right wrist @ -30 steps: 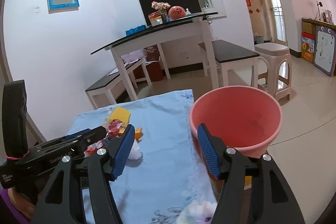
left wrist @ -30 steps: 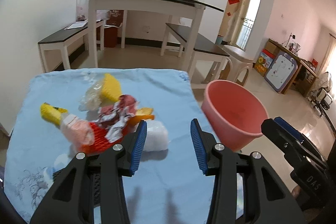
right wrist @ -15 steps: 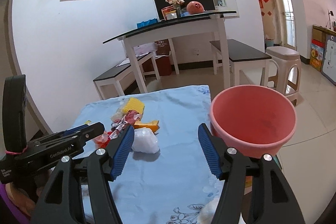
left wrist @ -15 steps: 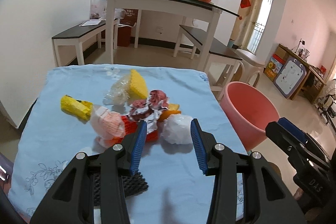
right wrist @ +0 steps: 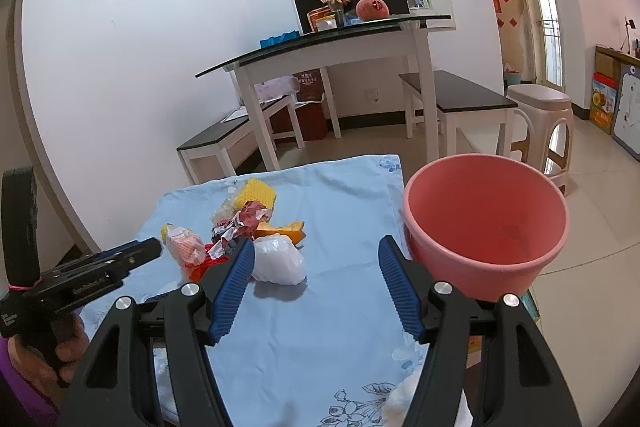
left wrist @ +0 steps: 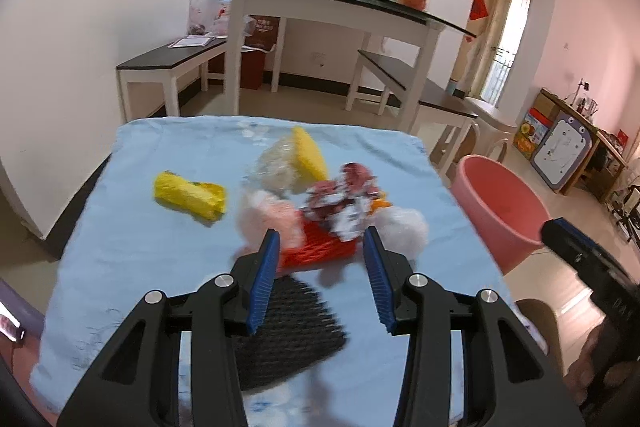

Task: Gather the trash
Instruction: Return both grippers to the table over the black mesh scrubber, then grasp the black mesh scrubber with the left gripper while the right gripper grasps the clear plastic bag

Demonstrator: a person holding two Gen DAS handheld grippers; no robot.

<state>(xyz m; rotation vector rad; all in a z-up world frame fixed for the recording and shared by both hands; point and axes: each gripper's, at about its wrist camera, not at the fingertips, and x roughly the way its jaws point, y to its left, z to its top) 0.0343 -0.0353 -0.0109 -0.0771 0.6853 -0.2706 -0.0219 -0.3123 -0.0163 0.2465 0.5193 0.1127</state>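
Trash point(left wrist: 316, 203) lies in a loose pile near the middle of the blue cloth point(left wrist: 132, 239) covering the counter. We note a yellow wrapper point(left wrist: 188, 195) off to the left of the pile, long axis running left-to-right and tilted slightly away on its left end. A yellow sponge wedge point(left wrist: 308, 151) sits at the far side, its long axis pointing away from us. A white bag point(right wrist: 278, 259) rests at the right edge of the pile; a red mesh piece point(left wrist: 316, 251) and crumpled foil point(left wrist: 344, 195) sit in the centre. A black mesh sheet point(left wrist: 288, 327) lies flat nearest the left gripper point(left wrist: 320, 283).

Left gripper: level, aimed at the pile, jaws spread, holding nothing, red mesh just past its tips. Right gripper point(right wrist: 316, 283): jaws spread wide, empty, white bag beside its left finger. A pink bucket point(right wrist: 484, 223) stands upright off the counter's right edge.
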